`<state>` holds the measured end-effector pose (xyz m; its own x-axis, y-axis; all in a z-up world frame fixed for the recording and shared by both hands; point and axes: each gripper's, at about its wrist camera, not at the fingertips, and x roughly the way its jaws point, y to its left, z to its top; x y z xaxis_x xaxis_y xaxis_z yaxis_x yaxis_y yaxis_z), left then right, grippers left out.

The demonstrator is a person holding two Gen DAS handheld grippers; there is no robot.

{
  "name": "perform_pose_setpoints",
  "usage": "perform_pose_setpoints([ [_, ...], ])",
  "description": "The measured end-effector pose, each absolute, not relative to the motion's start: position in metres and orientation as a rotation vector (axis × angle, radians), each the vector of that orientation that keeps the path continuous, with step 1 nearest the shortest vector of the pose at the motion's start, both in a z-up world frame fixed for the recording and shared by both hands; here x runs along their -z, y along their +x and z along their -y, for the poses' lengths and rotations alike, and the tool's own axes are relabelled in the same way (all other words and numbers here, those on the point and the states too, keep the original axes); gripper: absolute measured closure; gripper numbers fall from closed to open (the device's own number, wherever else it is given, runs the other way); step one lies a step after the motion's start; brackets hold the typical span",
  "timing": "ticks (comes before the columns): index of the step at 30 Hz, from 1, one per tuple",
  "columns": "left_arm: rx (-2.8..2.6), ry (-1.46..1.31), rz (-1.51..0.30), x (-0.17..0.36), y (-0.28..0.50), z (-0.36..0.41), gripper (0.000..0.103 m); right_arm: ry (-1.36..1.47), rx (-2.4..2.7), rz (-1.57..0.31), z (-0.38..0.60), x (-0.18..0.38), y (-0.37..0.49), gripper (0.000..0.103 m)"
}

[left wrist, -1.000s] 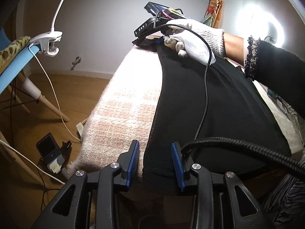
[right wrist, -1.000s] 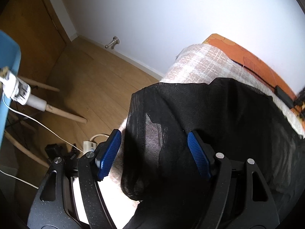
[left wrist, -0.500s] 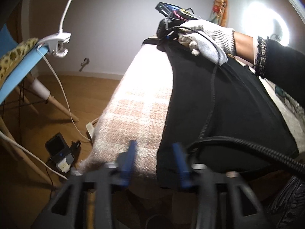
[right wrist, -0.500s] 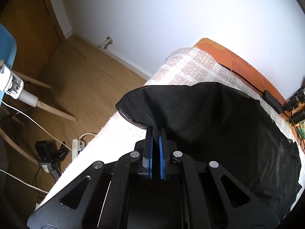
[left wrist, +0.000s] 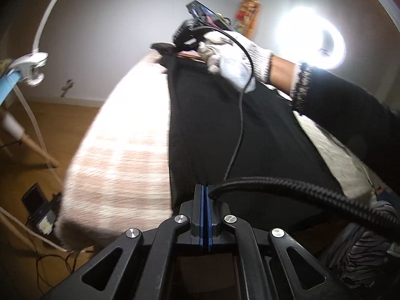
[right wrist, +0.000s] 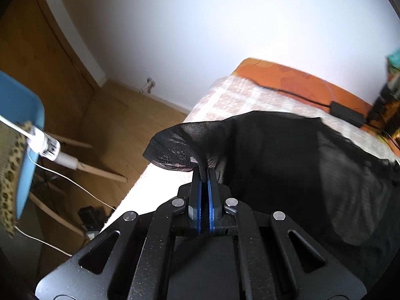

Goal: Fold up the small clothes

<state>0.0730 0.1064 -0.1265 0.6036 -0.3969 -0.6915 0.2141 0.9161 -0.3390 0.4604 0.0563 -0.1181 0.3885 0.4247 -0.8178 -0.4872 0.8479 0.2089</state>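
Note:
A black mesh garment (left wrist: pixel 237 125) lies spread on a pink plaid blanket (left wrist: pixel 120 150). My left gripper (left wrist: pixel 205 191) sits at its near edge, its jaws closing tight with the blue pads pinching the hem. At the far end a white-gloved hand (left wrist: pixel 232 60) holds my right gripper (left wrist: pixel 172 47). In the right wrist view that gripper (right wrist: pixel 205 172) is shut on a corner of the garment (right wrist: pixel 275 162), and the sheer mesh is lifted into a peak off the blanket (right wrist: pixel 250 95).
A bright ring light (left wrist: pixel 312 42) glares at the right. A clip lamp (left wrist: pixel 32 67) hangs on a blue chair (right wrist: pixel 22 125) to the left, above wooden floor with cables. A black power adapter (right wrist: pixel 347 111) lies on the orange cover (right wrist: pixel 300 80). A thick braided cable (left wrist: pixel 300 192) crosses the garment.
Both grippers went from open to shut on the garment, the right first, then the left. Both have risen, and the right one has lifted its mesh corner off the blanket.

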Motion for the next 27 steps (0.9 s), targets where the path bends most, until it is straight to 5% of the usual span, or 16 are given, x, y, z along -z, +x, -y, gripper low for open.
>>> perform_pose_setpoints([
  [11,0.572,-0.101,-0.894,0.12,0.09,-0.033,0.103,0.213,-0.467,-1.031,0.076,0.121,0.465,0.098],
  [19,0.666,-0.073,-0.97,0.134,0.11,-0.019,0.102,0.151,-0.296,-1.072,0.11,0.134,0.477,0.096],
  [20,0.67,-0.067,-0.977,0.135,0.114,-0.016,0.091,0.136,-0.272,-1.069,0.113,0.133,0.477,0.092],
  [21,0.68,-0.066,-0.982,0.136,0.114,-0.014,0.079,0.125,-0.248,-1.063,0.116,0.13,0.478,0.077],
  [23,0.681,-0.053,-0.979,0.135,0.113,-0.015,0.076,0.139,-0.231,-1.044,0.135,0.126,0.477,0.046],
  [27,0.643,-0.006,-0.942,0.123,0.107,-0.026,0.076,0.16,-0.242,-1.002,0.153,0.105,0.467,0.042],
])
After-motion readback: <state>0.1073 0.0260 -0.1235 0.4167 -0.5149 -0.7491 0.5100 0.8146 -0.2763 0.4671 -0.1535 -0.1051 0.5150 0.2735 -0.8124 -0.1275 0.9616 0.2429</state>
